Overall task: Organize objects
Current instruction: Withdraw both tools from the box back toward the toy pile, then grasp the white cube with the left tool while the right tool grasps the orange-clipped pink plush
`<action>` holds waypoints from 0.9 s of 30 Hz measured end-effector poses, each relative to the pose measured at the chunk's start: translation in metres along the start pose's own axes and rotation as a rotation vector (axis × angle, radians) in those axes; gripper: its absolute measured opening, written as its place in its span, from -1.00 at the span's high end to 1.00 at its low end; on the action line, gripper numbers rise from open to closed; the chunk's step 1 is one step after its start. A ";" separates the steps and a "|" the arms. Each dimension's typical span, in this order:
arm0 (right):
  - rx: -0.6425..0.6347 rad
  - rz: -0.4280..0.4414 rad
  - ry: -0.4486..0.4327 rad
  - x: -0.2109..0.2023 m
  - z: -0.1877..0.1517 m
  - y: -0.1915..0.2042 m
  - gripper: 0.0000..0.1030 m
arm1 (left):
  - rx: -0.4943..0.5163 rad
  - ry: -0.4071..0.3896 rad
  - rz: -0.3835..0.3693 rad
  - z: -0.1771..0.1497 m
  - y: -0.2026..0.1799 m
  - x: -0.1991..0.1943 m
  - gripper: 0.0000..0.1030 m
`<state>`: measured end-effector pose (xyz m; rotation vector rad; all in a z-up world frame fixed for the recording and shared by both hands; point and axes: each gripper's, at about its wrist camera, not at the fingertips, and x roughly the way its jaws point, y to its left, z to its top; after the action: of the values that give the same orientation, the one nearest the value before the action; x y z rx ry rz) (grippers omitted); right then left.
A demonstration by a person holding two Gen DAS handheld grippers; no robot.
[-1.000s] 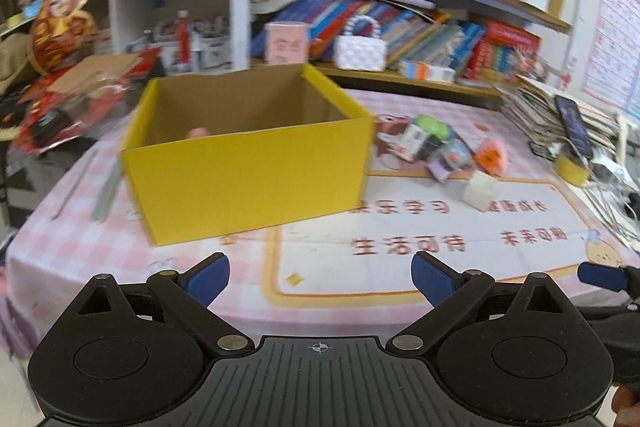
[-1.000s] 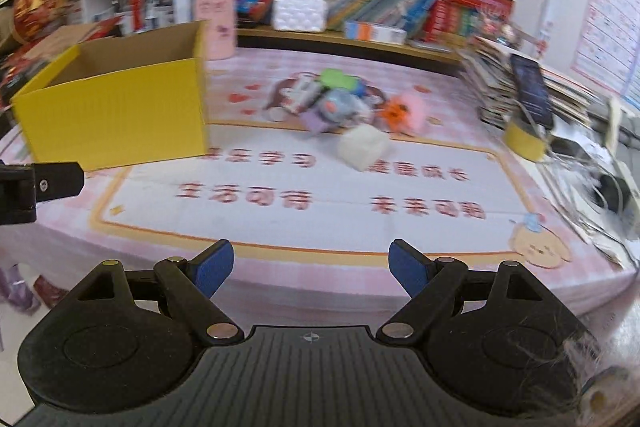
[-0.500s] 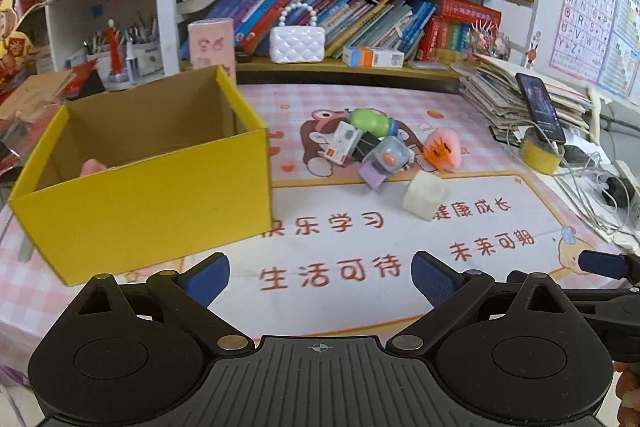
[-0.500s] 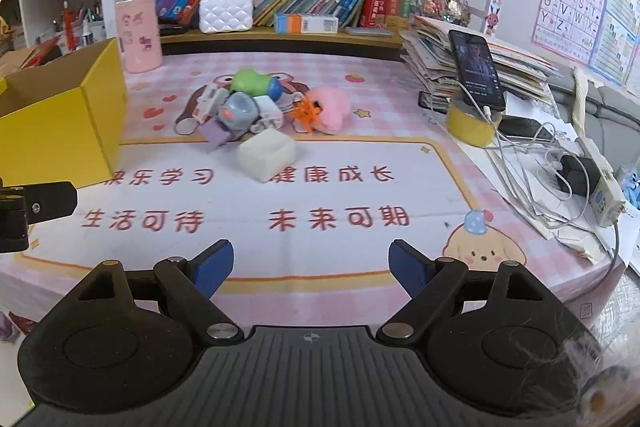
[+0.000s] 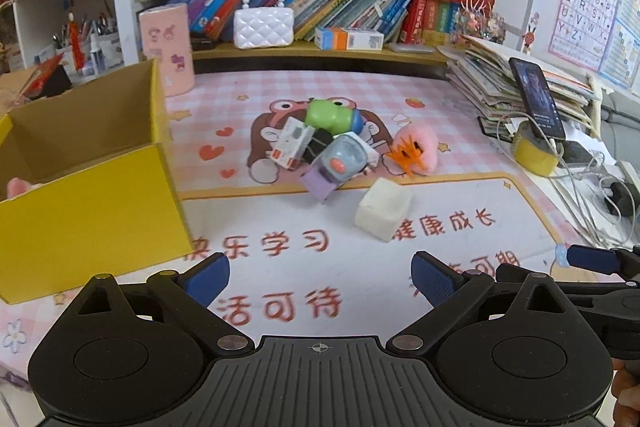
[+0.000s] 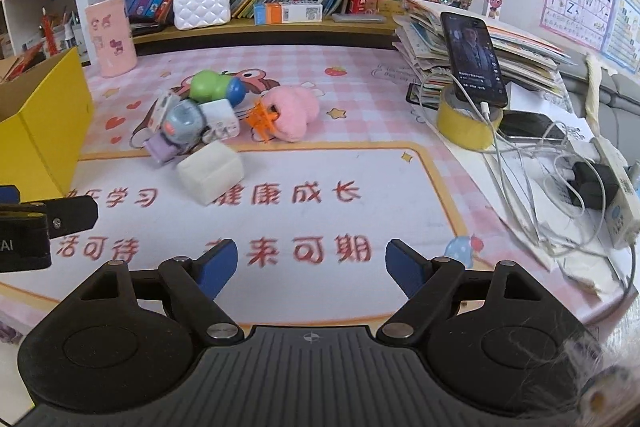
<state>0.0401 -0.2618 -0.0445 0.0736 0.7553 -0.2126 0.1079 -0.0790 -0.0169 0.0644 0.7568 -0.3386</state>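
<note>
Above the pink printed mat (image 5: 280,251), I hold my left gripper (image 5: 320,277) and right gripper (image 6: 312,265) low, both with jaws spread wide and gripping nothing. Ahead lies the toy pile (image 5: 332,147): a white block (image 5: 383,209) nearest me, a pink plush (image 6: 294,113) beside an orange clip (image 6: 262,119), a green toy (image 5: 328,115) behind. At left stands the open yellow box (image 5: 92,215).
</note>
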 end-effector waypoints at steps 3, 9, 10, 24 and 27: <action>-0.010 0.021 0.008 0.011 0.007 -0.010 -0.57 | -0.002 0.007 0.020 0.006 -0.011 0.011 -0.90; -0.020 0.041 0.008 0.032 0.024 -0.030 -0.57 | 0.010 0.025 0.020 0.019 -0.032 0.037 -0.86; -0.020 0.038 0.002 0.036 0.028 -0.034 -0.57 | 0.014 0.028 0.020 0.021 -0.035 0.042 -0.83; -0.003 0.092 -0.027 0.080 0.084 -0.062 -0.63 | 0.091 0.094 0.010 0.040 -0.068 0.115 -0.62; -0.011 0.130 -0.028 0.087 0.091 -0.057 -0.63 | 0.103 0.112 0.016 0.041 -0.071 0.128 -0.52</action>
<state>0.1504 -0.3448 -0.0370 0.1088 0.7206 -0.0861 0.1980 -0.1887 -0.0698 0.1879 0.8493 -0.3613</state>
